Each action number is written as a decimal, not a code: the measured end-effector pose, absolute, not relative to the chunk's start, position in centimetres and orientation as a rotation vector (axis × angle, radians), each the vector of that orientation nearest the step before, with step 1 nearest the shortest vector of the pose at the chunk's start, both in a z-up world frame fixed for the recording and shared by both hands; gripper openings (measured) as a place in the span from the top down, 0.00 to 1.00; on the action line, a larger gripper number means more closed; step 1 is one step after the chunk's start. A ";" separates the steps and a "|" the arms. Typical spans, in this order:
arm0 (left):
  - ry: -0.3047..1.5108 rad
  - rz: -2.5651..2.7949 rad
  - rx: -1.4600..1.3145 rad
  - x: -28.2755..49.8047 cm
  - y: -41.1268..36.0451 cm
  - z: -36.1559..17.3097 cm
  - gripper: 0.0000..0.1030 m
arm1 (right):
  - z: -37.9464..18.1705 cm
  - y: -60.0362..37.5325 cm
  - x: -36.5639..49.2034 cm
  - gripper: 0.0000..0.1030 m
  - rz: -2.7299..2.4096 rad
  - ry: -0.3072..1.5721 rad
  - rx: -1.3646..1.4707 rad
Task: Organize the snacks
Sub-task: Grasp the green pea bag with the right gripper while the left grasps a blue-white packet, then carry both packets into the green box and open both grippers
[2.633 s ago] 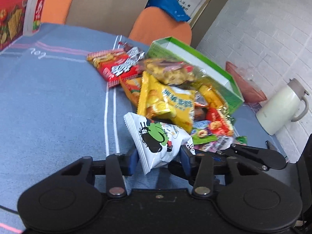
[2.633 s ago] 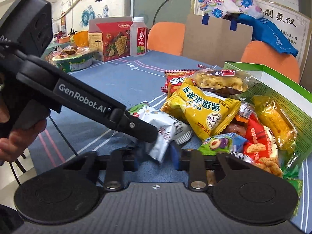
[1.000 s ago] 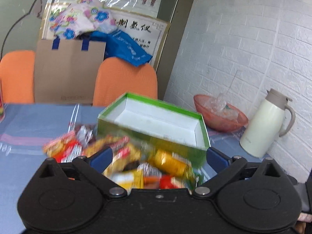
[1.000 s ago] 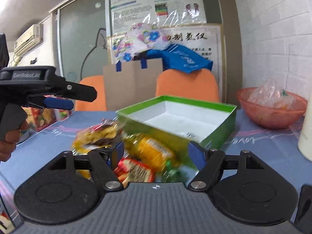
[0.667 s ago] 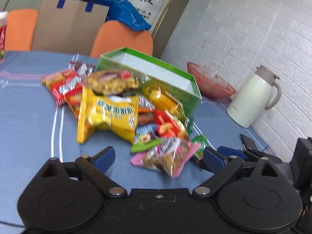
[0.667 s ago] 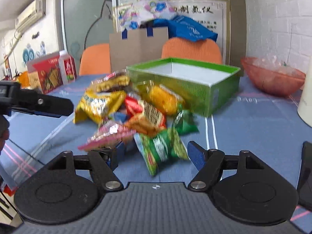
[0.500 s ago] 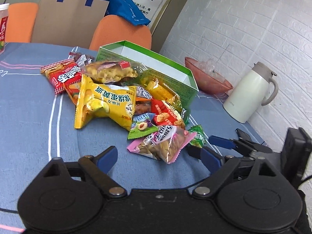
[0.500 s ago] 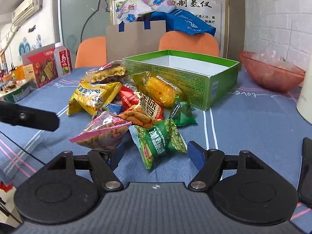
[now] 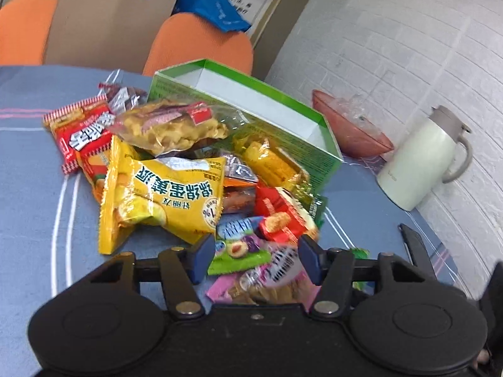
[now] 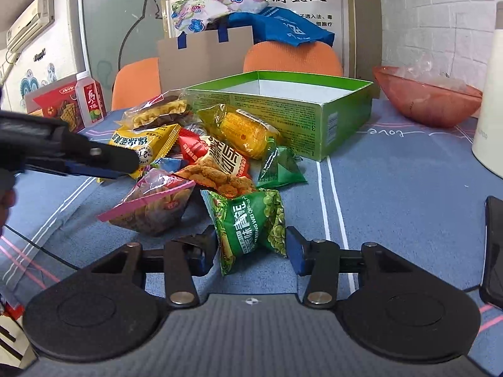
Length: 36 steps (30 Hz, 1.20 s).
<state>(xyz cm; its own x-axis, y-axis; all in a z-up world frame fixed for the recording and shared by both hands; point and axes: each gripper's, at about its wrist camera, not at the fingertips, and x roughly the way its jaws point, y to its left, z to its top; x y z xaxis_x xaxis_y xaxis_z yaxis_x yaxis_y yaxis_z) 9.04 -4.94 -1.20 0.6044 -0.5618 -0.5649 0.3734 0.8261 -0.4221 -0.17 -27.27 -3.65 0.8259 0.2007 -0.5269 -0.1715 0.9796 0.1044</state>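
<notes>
A heap of snack packets lies on the blue tablecloth in front of an open green box (image 9: pixel 251 100) (image 10: pixel 283 106). My left gripper (image 9: pixel 256 257) is open, its jaws either side of a pink packet (image 9: pixel 267 282) and a small plum-candy packet (image 9: pixel 239 251) at the heap's near edge. A big yellow packet (image 9: pixel 163 194) lies to its left. My right gripper (image 10: pixel 251 251) is open around a green pea packet (image 10: pixel 248 223); the pads look close to it or just touching. The left gripper shows in the right wrist view (image 10: pixel 103 163), over the heap's left side.
A white thermos jug (image 9: pixel 424 163) and a pink bowl (image 9: pixel 352 128) stand right of the box. A black phone (image 10: pixel 495 251) lies at the right edge. A red carton and a drink bottle (image 10: pixel 89 100) stand far left. Orange chairs and a cardboard sheet are behind the table.
Both grippers have moved forward and down onto the heap's near edge. Both have narrowed; the right one now brackets the green pea packet, the left one the pink and plum packets.
</notes>
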 end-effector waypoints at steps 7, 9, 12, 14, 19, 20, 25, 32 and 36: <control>0.814 -0.514 -0.301 10.9 -5.2 -2.8 0.27 | -3.7 -26.9 0.1 0.13 0.200 0.564 0.043; 0.817 -0.523 -0.308 10.8 -5.2 -3.0 0.26 | -3.7 -26.8 0.3 0.12 0.198 0.563 0.039; 0.812 -0.528 -0.319 10.8 -5.2 -3.0 0.09 | -3.6 -26.7 0.4 0.09 0.191 0.560 0.031; 0.805 -0.531 -0.315 10.9 -5.3 -3.0 0.07 | -3.6 -26.6 0.5 0.07 0.190 0.562 0.024; 0.801 -0.532 -0.295 10.5 -5.3 -3.1 0.18 | -3.5 -26.5 0.9 0.03 0.181 0.556 0.010; 0.802 -0.532 -0.305 10.3 -5.0 -3.1 0.18 | -3.6 -26.5 1.0 0.14 0.184 0.553 0.009; 0.772 -0.560 -0.309 8.5 -4.0 -1.4 0.19 | -3.2 -26.6 1.0 0.28 0.198 0.554 0.017; 0.641 -0.626 -0.296 9.1 -4.5 4.4 0.19 | 0.8 -27.4 1.1 0.28 0.205 0.424 0.029; 0.592 -0.627 -0.298 11.8 -6.0 6.8 0.19 | 2.9 -28.0 2.8 0.27 0.175 0.344 0.020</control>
